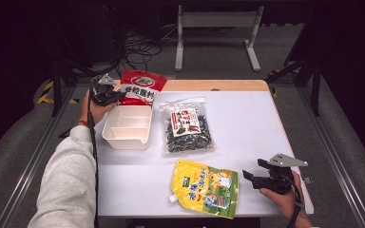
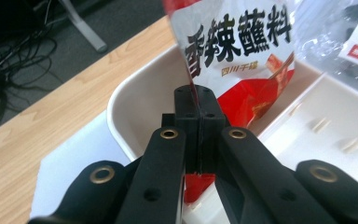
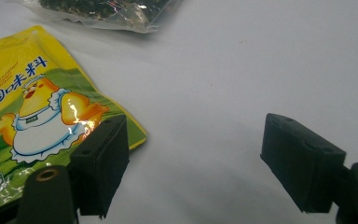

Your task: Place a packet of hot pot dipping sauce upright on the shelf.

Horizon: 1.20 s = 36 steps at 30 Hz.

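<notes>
Nearest the person, the right tongs (image 1: pixel 254 176) rested low at the right front of the white counter (image 1: pixel 247 123), held in the right hand (image 1: pixel 283 197); their jaws stood spread with nothing between them, and in the right gripper view they (image 3: pixel 191 163) framed bare counter, one jaw overlapping the corner of the yellow pouch (image 3: pixel 37 126); that yellow pouch (image 1: pixel 205 187) lay flat at the front middle of the counter, just beside the right tongs, its white spout toward the near left; beyond it lay a clear bag of dark dried contents (image 1: pixel 188 126), flat at the middle of the counter and apart from the pouch; to the left of that bag sat a white divided tray (image 1: pixel 109 135), open side up, near the left edge; farther still, at the tray's far end, the left tongs (image 1: pixel 119 96), carried by the left hand (image 1: pixel 91 109) with a grey sleeve (image 1: pixel 66 180) behind, were pressed together on the edge of the red and white sachet (image 1: pixel 141 88); in the left gripper view the left tongs (image 2: pixel 198 100) pinched the sachet (image 2: pixel 242 51) by its side edge, and the sachet stood upright with its lower part inside the tray (image 2: pixel 135 107), its printed face turned to the camera; past the tray a strip of bare wood (image 1: pixel 209 85) ran along the counter's far edge.
</notes>
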Motion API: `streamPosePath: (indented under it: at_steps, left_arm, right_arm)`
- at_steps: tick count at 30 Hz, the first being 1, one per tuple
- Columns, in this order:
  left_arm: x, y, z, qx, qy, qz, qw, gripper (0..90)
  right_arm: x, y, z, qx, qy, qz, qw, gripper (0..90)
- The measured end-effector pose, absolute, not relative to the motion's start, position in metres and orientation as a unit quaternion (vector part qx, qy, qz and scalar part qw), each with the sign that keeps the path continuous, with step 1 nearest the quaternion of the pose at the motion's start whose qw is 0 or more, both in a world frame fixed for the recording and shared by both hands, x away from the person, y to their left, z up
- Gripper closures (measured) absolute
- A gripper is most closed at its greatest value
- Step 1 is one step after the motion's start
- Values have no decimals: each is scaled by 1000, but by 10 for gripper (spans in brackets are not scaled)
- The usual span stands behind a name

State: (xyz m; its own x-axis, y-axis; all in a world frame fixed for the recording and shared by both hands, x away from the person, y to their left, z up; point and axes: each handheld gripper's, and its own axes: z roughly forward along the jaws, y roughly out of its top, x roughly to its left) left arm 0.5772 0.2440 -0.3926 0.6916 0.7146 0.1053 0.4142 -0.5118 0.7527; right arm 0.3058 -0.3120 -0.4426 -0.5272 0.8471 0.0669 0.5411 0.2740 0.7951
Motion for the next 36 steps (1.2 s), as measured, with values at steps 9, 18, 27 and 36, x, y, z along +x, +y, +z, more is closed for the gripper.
streamPosePath:
  at_steps: [9, 18, 27, 36]
  left_arm:
    - [576, 246, -392, 840, 340, 200, 372, 899]
    - [554, 257, -379, 804, 346, 226, 428, 746]
    - [488, 265, -354, 788, 318, 239, 469, 564]
    - [428, 261, -358, 790, 308, 237, 474, 431]
  right_arm:
    - [307, -312, -443, 448, 775, 405, 187, 236]
    - [312, -311, -444, 432, 786, 401, 189, 271]
    - [330, -314, -432, 407, 783, 430, 188, 315]
    - [347, -303, -429, 381, 795, 429, 199, 340]
